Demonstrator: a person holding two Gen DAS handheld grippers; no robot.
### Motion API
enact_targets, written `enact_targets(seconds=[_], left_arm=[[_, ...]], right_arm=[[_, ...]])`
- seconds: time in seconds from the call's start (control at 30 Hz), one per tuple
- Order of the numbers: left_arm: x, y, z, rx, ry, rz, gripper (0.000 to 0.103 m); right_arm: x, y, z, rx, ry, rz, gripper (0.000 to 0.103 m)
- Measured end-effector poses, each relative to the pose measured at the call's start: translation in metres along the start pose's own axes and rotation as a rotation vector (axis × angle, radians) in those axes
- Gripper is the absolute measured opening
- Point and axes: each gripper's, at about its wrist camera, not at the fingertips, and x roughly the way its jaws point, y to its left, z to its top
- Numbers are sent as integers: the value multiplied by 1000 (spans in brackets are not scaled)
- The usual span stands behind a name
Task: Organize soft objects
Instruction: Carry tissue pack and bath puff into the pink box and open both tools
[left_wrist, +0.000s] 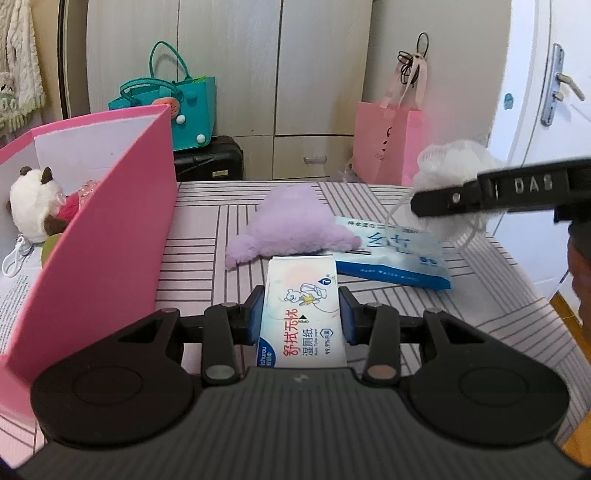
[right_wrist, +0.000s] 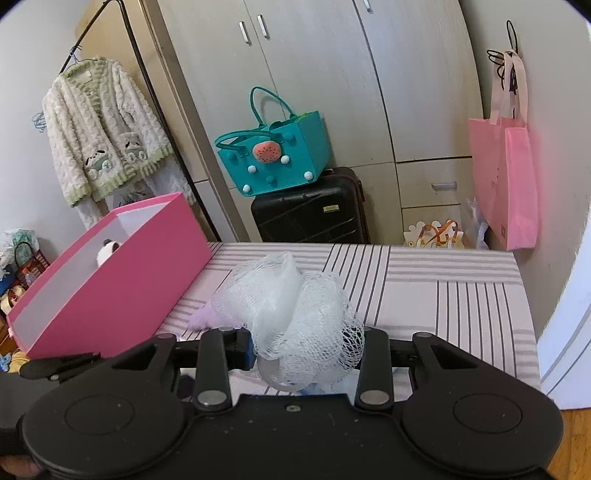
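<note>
Above striped table (left_wrist: 207, 236), wipes pack (left_wrist: 303, 314) between left tongs (left_wrist: 302, 314)

wipes pack (left_wrist: 304, 317): clamped upright | mesh pouf (right_wrist: 295, 314): held | purple plush (left_wrist: 291, 229): on table

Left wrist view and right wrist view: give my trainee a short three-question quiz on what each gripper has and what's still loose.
1. True or false: the left gripper is shut on the wet-wipe pack.
2. What does the right gripper hold: A) purple plush, B) white mesh bath pouf, C) blue pack?
3. Name the fluffy item still lying on the striped table.

Key:
1. True
2. B, the white mesh bath pouf
3. The purple plush, beside the blue pack
</note>
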Motion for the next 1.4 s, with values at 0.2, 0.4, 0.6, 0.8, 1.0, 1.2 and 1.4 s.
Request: enact_targets(seconds=[0.2,0.4,0.6,0.8,1.0,1.2,1.4], left_arm=[[-24,0,0,0,3,-51,39],[-46,3,-2,-3,29,-99,39],[-65,9,-3,4,45,-132,39],[-78,19,-8,7,97,-164,39],[-82,35,-10,9,219,-245,39],[-99,50,-7,30,270,-247,39],[-116,65,0,18,341,-256,39]], right_arm=[[-13,5,-27,36,-14,79,43],[-16,11,-53,95,27,101,43],[-27,25,-62,93,91,122,43],[-34,37,-68,80,162,125,43],[-34,48,-70,78,248,207,43],[-39,69,-66,33,315,269,43],[-40,93,-53,-4,395,343,43]])
